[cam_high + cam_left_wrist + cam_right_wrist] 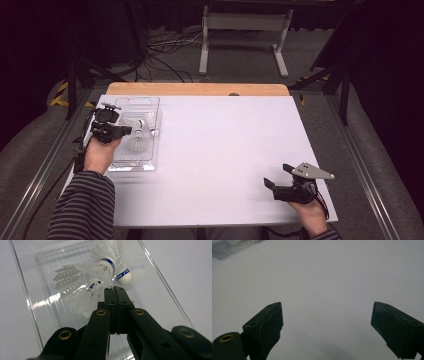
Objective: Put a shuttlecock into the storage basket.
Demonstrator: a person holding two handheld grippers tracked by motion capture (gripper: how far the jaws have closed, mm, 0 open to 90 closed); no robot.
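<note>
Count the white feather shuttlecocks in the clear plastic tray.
3. One white feather shuttlecock lies at the left, one at the right with its cork toward the tray wall, one nearest the shut left gripper. More may hide beneath.

1. In the left gripper view, the clear tray (pixel 30 307) runs off the top and bottom edges, so its full length can't be read.
2. The left claw (pixel 115 290) is pressed together right at the feathers; whether a feather is pinched between the tips can't be told.
3. The blue lettering on the shuttlecocks (pixel 100 272) is cut short by the curve of the band and unreadable.
4. In the right gripper view, only a blurred corner of the tray (pixel 229 247) peeks in at top left.
5. In the high view, the shuttlecocks (pixel 140 137) melt into a pale smudge; their count is unclear.
6. The person's right hand (pixel 310 215) is clipped by the bottom edge of the high view.
</note>
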